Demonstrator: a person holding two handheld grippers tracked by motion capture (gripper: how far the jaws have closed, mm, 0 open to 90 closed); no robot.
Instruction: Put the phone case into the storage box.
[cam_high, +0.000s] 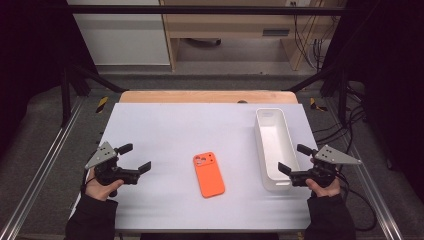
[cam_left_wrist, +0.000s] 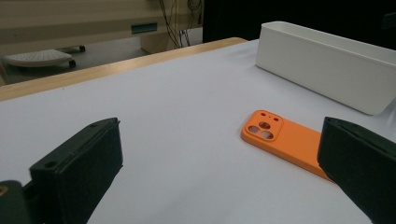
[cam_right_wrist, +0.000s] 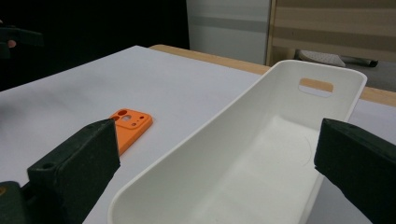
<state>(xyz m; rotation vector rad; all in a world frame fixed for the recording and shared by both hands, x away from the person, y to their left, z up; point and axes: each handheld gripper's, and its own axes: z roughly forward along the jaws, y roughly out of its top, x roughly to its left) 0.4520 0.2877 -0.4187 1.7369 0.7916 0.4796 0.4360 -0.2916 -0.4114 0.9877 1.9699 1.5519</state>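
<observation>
- An orange phone case (cam_high: 209, 174) lies flat, camera cut-outs up, near the middle of the white desk (cam_high: 165, 125), between the two grippers.
- Its long axis runs roughly away from the person, with the camera end farther off.
- The left gripper (cam_high: 136, 157) hovers to the case's left, fingers released and spread wide with nothing between them; in the left gripper view the case (cam_left_wrist: 280, 140) sits ahead, toward the right finger.
- The right gripper (cam_high: 295, 159) hovers to the case's right, fingers likewise spread and empty, at the near end of a long white bin (cam_high: 272, 145).
- The bin is empty and stands between the right gripper and the case, so the left gripper appears to have the clearer approach.
- Nothing else lies on the desk near the case.
</observation>
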